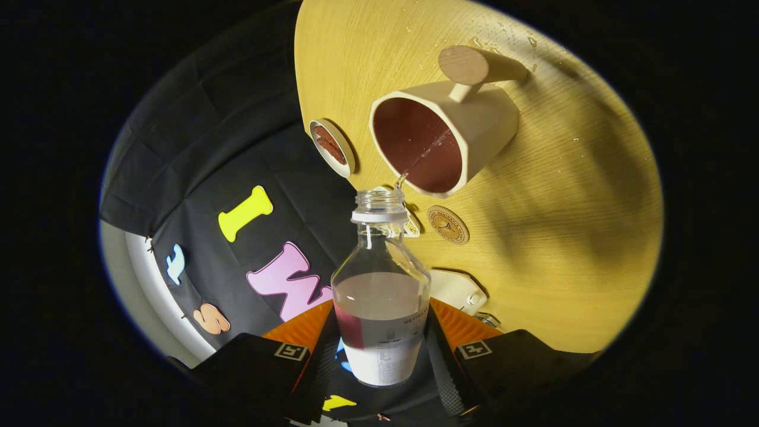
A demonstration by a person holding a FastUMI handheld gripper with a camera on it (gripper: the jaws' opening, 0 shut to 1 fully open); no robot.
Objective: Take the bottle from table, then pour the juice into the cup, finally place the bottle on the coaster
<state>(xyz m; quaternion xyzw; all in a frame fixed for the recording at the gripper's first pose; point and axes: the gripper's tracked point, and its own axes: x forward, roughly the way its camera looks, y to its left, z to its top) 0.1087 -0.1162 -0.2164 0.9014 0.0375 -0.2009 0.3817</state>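
Note:
My gripper (382, 350) is shut on a clear bottle (380, 284), both fingers pressing on its labelled lower body. The bottle has no cap, is partly filled with pale liquid and is tilted hard over. A thin stream leaves its mouth (379, 198) and runs into the cream cup (442, 133), which has a dark red inside and a round wooden handle (465, 65). The cup stands on the wooden table (563, 225) just beyond the bottle's mouth. A round cork coaster (448, 224) lies on the table beside the bottle's neck, close to the cup.
A small white dish (332, 147) with reddish pieces in it sits near the table's edge, next to the cup. A white object (456, 289) lies on the table close to the fingers. Droplets dot the wood beyond the cup. Black cloth wall borders the table.

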